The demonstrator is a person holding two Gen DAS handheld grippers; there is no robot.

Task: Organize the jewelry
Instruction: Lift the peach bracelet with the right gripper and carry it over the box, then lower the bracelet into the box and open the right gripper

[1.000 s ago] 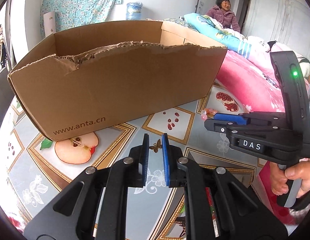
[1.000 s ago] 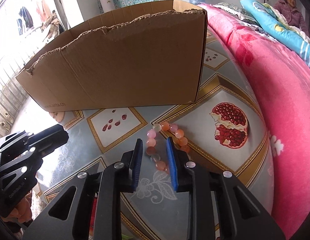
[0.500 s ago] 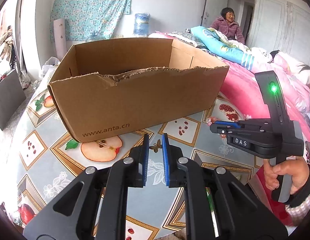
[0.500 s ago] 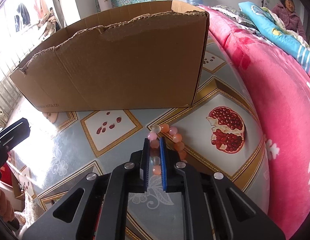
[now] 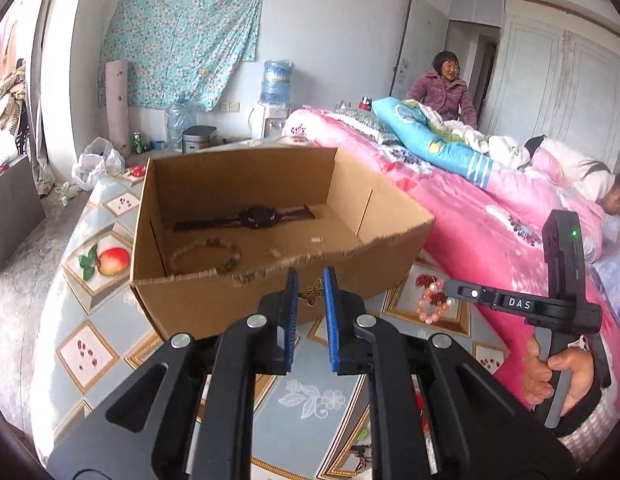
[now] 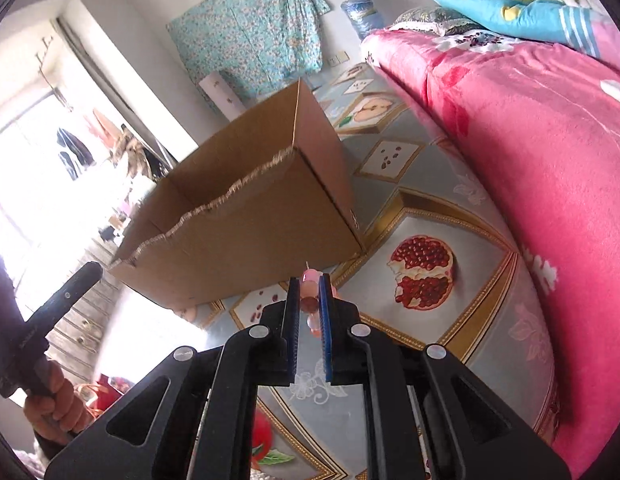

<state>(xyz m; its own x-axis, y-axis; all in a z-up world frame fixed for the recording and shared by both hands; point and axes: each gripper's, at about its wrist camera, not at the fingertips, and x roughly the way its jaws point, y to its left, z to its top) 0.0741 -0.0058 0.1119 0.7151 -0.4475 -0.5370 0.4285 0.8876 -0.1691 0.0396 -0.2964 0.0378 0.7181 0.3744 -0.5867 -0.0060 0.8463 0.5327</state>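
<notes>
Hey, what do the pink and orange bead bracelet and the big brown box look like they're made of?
The pink and orange bead bracelet, pinched in the right gripper: round, glossy, partly translucent beads, probably polished stone, glass or plastic; the look leaves that open. The brown box: matte corrugated cardboard, judging by the torn, frayed top edge and the folded corner seams.

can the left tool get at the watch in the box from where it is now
Probably yes. The cardboard box is open-topped, the left tool hangs empty just above its torn near wall, and the watch lies uncovered on the floor by the far wall.
</notes>
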